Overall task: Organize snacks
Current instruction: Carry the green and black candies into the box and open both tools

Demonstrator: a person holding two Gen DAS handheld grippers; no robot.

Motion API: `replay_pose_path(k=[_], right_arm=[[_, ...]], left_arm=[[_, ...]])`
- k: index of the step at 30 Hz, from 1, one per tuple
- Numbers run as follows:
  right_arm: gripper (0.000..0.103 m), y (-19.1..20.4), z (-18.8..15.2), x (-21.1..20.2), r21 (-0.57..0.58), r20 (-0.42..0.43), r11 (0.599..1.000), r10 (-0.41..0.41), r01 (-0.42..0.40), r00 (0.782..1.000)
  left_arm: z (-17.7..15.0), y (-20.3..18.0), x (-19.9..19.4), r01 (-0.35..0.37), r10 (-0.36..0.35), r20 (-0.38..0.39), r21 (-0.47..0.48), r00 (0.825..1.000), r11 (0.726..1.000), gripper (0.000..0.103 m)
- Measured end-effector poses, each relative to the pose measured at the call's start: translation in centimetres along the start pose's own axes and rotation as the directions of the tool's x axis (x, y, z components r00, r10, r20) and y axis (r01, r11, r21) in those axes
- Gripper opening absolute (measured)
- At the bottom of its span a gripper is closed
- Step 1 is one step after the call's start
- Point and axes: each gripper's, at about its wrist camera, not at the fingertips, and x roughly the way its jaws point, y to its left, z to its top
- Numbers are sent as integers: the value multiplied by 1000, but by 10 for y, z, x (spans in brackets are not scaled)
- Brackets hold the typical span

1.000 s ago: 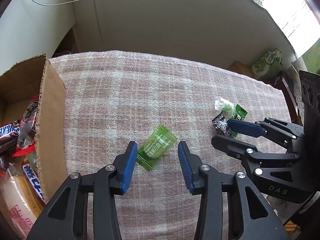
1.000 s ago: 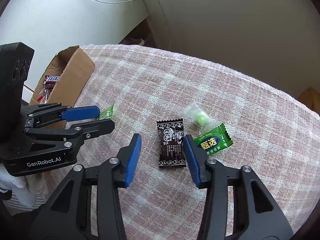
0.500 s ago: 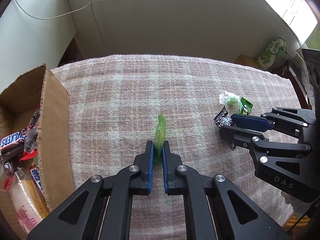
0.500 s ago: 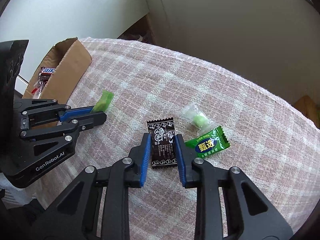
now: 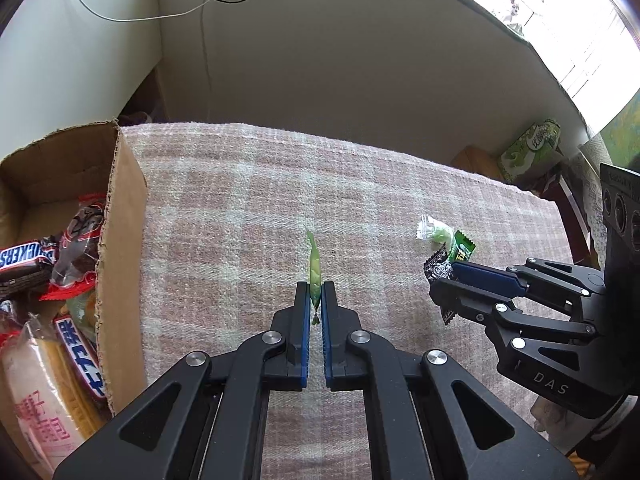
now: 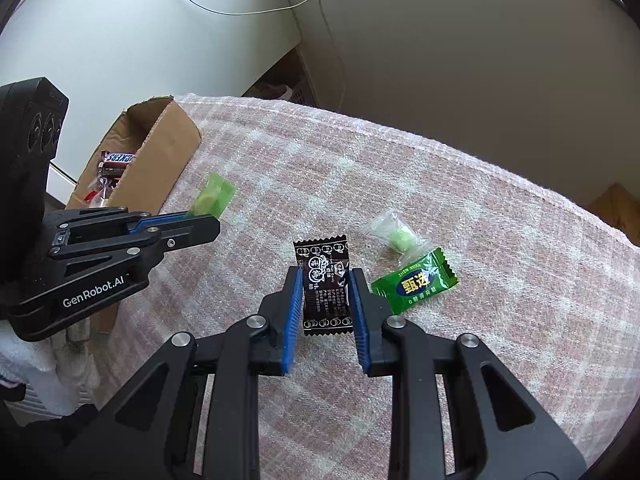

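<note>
Four candies, two tools, one box

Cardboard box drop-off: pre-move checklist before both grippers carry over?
1. Left gripper shut on light green candy: ok, its jaws have just closed on it.
2. Right gripper shut on black candy packet: ok, pads press both sides.
3. Green candy off the cloth: looks lifted; ok.
4. Black packet off the cloth: cannot tell.
5. Cardboard box open on top: ok, already holds snacks.
6. Clear-wrapped candy and dark green packet not snagged: ok, both lie beside the right gripper.
</note>
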Motion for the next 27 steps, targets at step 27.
replay_pose_path(k=[27], right_arm=[[24,118,62,-35,-151,79,987,66,-53,995]], left_arm=[[-4,93,-87,-58,77,143,-136,987,989,4]])
